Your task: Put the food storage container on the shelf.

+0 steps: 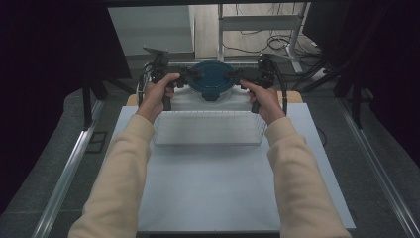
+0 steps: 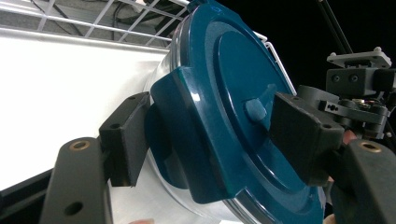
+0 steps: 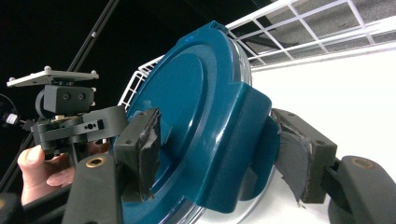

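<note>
At the far edge of the pale table top (image 1: pixel 218 188), beyond the white wire rack (image 1: pixel 208 128), we carry a round clear plastic container with a dark teal snap-on lid (image 1: pixel 212 79) between both tools. We bring the left gripper (image 1: pixel 187 79) and the right gripper (image 1: pixel 236 78) in from opposite sides so that each straddles one of the lid's side latch flaps; taking it at both latches keeps the tub level and shares its weight.

Seen in the left gripper view, the container (image 2: pixel 233 107) sits between spread jaws: one pad lies behind the latch flap (image 2: pixel 187 140) and the other stands off the lid face, so we judge this side loose, not pinching. From the right gripper view, the jaws bracket the other latch flap (image 3: pixel 238 149), set wide, with the torn-foam pad close against it and the other pad on the lid (image 3: pixel 187 116); we cannot tell whether they truly press
</note>
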A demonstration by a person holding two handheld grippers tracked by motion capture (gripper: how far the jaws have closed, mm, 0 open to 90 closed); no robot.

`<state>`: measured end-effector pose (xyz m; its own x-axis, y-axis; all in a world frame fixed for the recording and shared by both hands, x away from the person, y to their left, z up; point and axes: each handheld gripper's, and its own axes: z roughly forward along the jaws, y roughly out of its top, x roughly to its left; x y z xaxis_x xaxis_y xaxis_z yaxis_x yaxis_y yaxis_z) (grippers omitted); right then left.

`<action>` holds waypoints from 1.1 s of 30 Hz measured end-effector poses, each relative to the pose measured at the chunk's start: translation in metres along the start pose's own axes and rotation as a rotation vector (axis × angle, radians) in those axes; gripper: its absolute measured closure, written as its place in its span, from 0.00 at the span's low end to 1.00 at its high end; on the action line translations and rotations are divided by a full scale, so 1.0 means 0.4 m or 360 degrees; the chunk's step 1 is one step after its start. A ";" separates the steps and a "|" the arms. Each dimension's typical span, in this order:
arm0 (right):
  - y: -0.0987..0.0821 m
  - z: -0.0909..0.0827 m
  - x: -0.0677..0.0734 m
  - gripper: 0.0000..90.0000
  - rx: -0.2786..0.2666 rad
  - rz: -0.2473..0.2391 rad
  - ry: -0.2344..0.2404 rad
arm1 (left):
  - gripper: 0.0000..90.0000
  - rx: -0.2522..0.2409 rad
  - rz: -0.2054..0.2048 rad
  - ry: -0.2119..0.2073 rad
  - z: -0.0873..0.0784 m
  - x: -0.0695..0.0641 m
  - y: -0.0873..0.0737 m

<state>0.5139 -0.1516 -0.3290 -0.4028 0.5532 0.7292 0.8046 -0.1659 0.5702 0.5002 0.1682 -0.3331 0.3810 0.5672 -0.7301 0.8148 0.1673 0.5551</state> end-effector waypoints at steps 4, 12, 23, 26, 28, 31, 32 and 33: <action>-0.002 -0.001 0.003 0.38 -0.0002 0.0000 -0.0011 | 0.33 -0.0016 0.0016 0.0010 0.003 -0.003 -0.004; -0.027 -0.028 0.064 0.15 -0.0101 -0.0182 -0.0236 | 0.20 -0.0130 0.0162 0.0179 -0.015 -0.031 -0.023; -0.116 -0.110 0.139 0.15 -0.0141 -0.0584 -0.0217 | 0.20 -0.0173 0.0524 0.0241 -0.108 -0.074 -0.136; -0.162 -0.136 0.128 0.16 -0.0151 -0.0706 -0.0263 | 0.20 -0.0162 0.0594 0.0237 -0.127 -0.080 -0.182; -0.191 -0.150 0.117 0.17 -0.0145 -0.0759 -0.0283 | 0.21 -0.0138 0.0650 0.0252 -0.138 -0.083 -0.235; -0.238 -0.172 0.098 0.17 -0.0108 -0.0822 -0.0295 | 0.21 -0.0127 0.0689 0.0262 -0.144 -0.085 -0.283; -0.256 -0.180 0.092 0.18 -0.0109 -0.0828 -0.0279 | 0.21 -0.0127 0.0712 0.0254 -0.149 -0.086 -0.320; -0.269 -0.187 0.087 0.18 -0.0107 -0.0835 -0.0269 | 0.21 -0.0127 0.0712 0.0254 -0.149 -0.086 -0.320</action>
<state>0.3805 -0.1754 -0.3368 -0.6621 0.6979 0.2732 0.4830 0.1187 0.8675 0.3566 0.1753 -0.3554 0.6097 0.7133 -0.3457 0.5476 -0.0638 0.8343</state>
